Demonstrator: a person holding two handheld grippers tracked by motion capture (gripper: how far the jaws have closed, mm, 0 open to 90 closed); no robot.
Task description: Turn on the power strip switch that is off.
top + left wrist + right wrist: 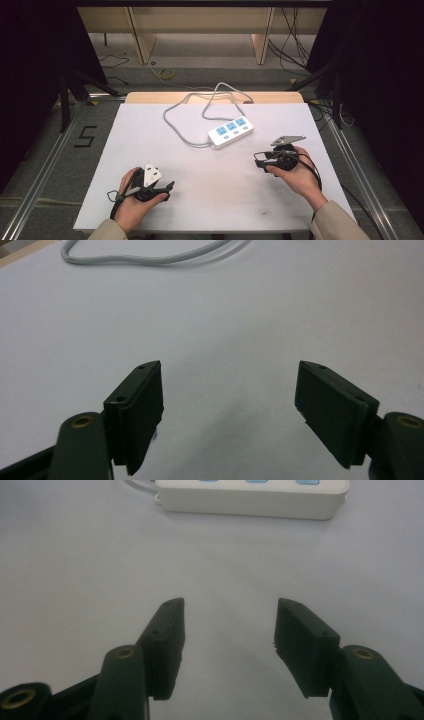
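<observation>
White sheeting covers the table [200, 200] in the high view, with a strip of pale wood showing along its far edge and a grey floor strewn with cables beyond. On the sheet lies a white power strip [230, 132] with three blue-faced sockets, set at a slant toward the far right of the middle; nothing is plugged into any of them, and its grey cord [175, 125] loops away to the far edge. The left gripper [169, 187] rests low at the near left in the person's left hand [131, 200], well apart from the strip. The right gripper [257, 161] sits in the right hand [297, 177] at the right, near the strip's right end but not touching it. From the left gripper view, the left gripper [227, 390] has its jaws standing wide apart over bare sheet — nothing between them — with a bend of cord [145, 257] far ahead. From the right gripper view, the right gripper [227, 622] also has its jaws spread, empty, pointing at the long side of the power strip [250, 500] — clear sheet lies between pads and strip.
</observation>
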